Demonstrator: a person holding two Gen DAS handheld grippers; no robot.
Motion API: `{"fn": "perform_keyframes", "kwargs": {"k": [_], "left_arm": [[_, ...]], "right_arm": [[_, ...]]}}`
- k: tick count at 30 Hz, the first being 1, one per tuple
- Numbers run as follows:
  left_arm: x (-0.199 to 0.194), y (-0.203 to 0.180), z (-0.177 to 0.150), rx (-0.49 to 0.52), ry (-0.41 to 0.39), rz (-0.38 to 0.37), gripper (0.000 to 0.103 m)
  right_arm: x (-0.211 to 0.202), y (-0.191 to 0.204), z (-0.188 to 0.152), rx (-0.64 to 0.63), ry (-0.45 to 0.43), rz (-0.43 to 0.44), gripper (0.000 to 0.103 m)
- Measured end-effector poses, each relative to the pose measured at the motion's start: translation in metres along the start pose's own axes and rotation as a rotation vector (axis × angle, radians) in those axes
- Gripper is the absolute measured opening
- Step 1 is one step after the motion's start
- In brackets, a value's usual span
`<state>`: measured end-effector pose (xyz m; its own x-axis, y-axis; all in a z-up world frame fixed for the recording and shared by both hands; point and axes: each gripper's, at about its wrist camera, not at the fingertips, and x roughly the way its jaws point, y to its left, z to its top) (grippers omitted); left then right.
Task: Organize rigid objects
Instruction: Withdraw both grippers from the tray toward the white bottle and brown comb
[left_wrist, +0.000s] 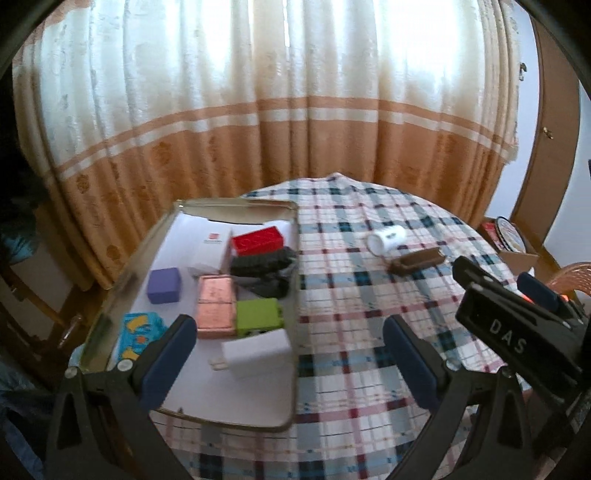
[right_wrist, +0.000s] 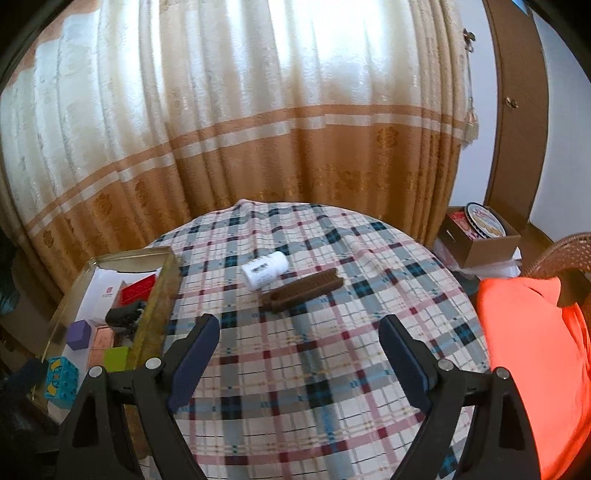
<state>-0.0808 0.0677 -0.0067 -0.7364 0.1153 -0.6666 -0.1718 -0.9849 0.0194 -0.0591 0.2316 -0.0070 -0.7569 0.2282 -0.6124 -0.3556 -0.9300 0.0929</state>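
Note:
A metal tray (left_wrist: 291, 332) on the plaid table holds several small boxes: red (left_wrist: 257, 240), purple (left_wrist: 164, 285), pink (left_wrist: 216, 306), green (left_wrist: 257, 316), a white charger (left_wrist: 258, 352) and a black item (left_wrist: 264, 271). A white bottle (left_wrist: 386, 238) lies on its side beside a brown comb (left_wrist: 415, 261) on the cloth. My left gripper (left_wrist: 290, 347) is open and empty, above the tray's right rim. My right gripper (right_wrist: 299, 347) is open and empty, nearer than the bottle (right_wrist: 265, 271) and comb (right_wrist: 301, 291). The right gripper also shows in the left wrist view (left_wrist: 517, 325).
The tray (right_wrist: 155, 306) sits at the table's left. A cardboard box (right_wrist: 480, 236) with a round tin stands on the floor at the right. An orange sleeve (right_wrist: 532, 354) and a wicker chair (right_wrist: 565, 254) are at the right. Curtains hang behind.

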Motion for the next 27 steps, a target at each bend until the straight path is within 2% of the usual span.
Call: {"fn": "perform_keyframes", "kwargs": {"k": [5, 11, 18, 27], "left_arm": [[0.002, -0.015, -0.001, 0.035, 0.001, 0.016, 0.102], [0.006, -0.034, -0.002, 0.100, -0.007, 0.073, 0.102], [0.012, -0.062, -0.001, 0.182, -0.003, 0.090, 0.102], [0.025, -0.076, -0.006, 0.214, 0.067, 0.059, 0.102]], "right_arm": [[0.002, -0.020, -0.002, 0.025, 0.007, -0.030, 0.090], [0.007, -0.044, -0.003, 0.061, 0.020, -0.059, 0.090], [0.009, -0.068, -0.005, 0.090, 0.027, -0.097, 0.090], [0.016, -0.089, -0.006, 0.115, 0.046, -0.120, 0.090]]}}
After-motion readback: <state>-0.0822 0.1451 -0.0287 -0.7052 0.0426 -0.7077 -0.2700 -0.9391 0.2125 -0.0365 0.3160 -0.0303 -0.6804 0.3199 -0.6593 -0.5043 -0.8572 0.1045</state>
